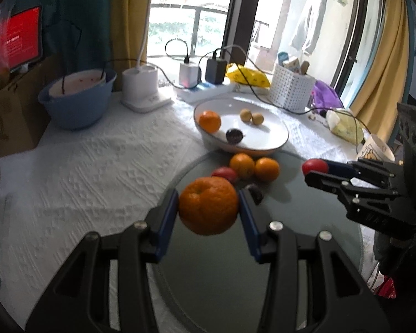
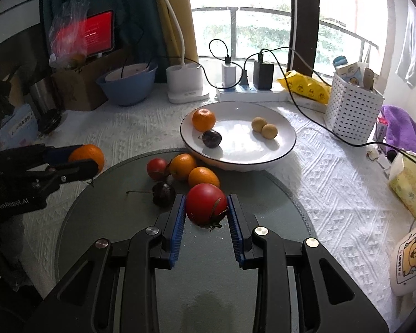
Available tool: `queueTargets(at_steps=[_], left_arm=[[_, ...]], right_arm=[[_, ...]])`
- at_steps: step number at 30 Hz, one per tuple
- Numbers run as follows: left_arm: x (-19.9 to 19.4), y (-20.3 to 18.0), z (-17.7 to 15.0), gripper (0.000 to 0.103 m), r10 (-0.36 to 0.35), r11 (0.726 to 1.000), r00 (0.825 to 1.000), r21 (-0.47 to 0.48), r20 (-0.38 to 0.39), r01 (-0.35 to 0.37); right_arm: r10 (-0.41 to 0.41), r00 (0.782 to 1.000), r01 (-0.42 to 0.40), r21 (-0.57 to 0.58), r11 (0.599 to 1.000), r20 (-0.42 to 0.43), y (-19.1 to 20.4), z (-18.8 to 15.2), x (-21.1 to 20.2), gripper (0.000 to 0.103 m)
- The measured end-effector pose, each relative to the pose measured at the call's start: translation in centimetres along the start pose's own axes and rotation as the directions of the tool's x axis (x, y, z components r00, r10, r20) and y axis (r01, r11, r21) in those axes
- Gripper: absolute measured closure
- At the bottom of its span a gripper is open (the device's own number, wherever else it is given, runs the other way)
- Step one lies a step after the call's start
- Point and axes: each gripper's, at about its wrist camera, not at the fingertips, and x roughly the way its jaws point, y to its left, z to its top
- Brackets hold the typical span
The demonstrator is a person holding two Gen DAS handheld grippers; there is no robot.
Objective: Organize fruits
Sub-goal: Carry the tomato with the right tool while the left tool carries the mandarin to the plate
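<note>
My left gripper (image 1: 208,205) is shut on an orange (image 1: 208,206) and holds it above the grey round mat (image 1: 216,272). My right gripper (image 2: 206,208) is shut on a red tomato (image 2: 205,206) above the same mat (image 2: 124,222). The white bowl (image 2: 285,149) beyond the mat holds one orange (image 2: 203,120), a dark plum (image 2: 211,138) and two small yellow-brown fruits (image 2: 264,128). On the mat's far edge lie two oranges (image 2: 192,170), a red tomato (image 2: 156,168) and a dark plum (image 2: 163,193). Each gripper shows in the other's view: right (image 1: 314,170), left (image 2: 83,158).
A blue bowl (image 2: 127,83), a white lamp base (image 2: 184,83), a power strip with chargers and cables (image 2: 246,83), a yellow packet (image 2: 305,87) and a white perforated basket (image 2: 352,111) stand along the back. A cardboard box (image 2: 80,88) is at left, a mug (image 2: 407,258) at right.
</note>
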Motion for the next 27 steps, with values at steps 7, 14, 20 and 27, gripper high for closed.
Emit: queueTargets(at_steps=[7,14,20,27], left_arm=[[-0.2,-0.7,1.9,0.057,-0.017,1.0,0.999,0.018,0.035,0.016],[0.4,-2.2,4.2,0.057,-0.044,0.997,0.998,0.059,0.054,0.041],[1.7,-3.0,5.6,0.057,-0.063,0.995,0.997,0.081,0.048,0.059],[3.1,-3.7,6.8,0.057,-0.083,0.992,0.996,0.102,0.04,0.078]], right_arm=[[-0.006,1.0,0.006,0.005,1.0,0.021,-0.9,1.0,-0.3,0.071],[-0.011,0.999,0.01,0.018,1.0,0.039,-2.4,2.1,-0.2,0.071],[-0.013,0.999,0.011,0.031,0.999,0.043,-3.7,3.0,0.4,0.071],[-0.014,0.999,0.012,0.041,0.999,0.045,-5.1,3.9,1.4,0.071]])
